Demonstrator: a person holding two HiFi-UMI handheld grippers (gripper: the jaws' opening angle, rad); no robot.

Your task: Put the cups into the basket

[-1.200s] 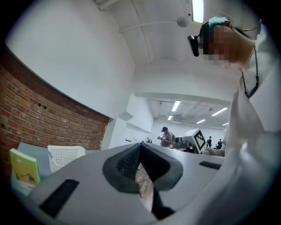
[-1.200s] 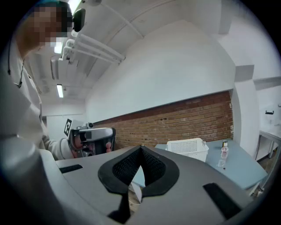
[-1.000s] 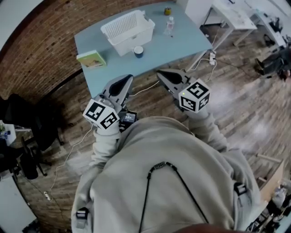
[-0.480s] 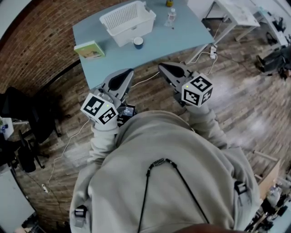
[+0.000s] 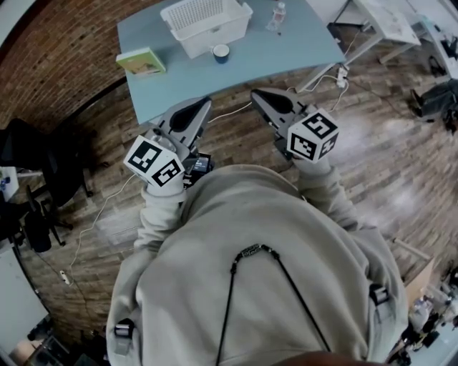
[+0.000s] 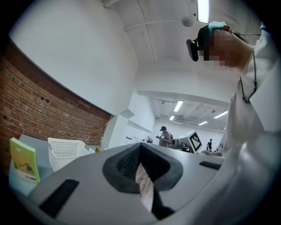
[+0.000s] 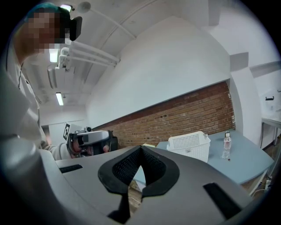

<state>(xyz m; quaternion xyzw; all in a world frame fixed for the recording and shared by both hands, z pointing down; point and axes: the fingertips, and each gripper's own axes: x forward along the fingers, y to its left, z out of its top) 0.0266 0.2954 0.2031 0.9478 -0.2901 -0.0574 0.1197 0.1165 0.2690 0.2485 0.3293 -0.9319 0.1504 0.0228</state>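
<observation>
The white basket [image 5: 207,21] sits towards the far side of the pale blue desk [image 5: 300,50]. What I can see of its inside is only its own white lattice. The one cup [image 5: 221,53] in sight is blue with a pale inside. It stands upright on the desk just beside the basket's near wall, outside it; I can't tell if the two touch. A clear bottle [image 5: 278,13] stands to the right of the basket, and a green book [image 5: 141,61] lies near the desk's left edge.

The left tongs [image 5: 203,104] are closed, tips meeting, with nothing gripped. The right tongs [image 5: 255,94] are closed the same way and also hold nothing. Both are held side by side over the wooden floor [image 5: 386,157], short of the desk's near edge and well apart from the cup, pointing towards the desk. The person's pale sleeves run back from them.
</observation>
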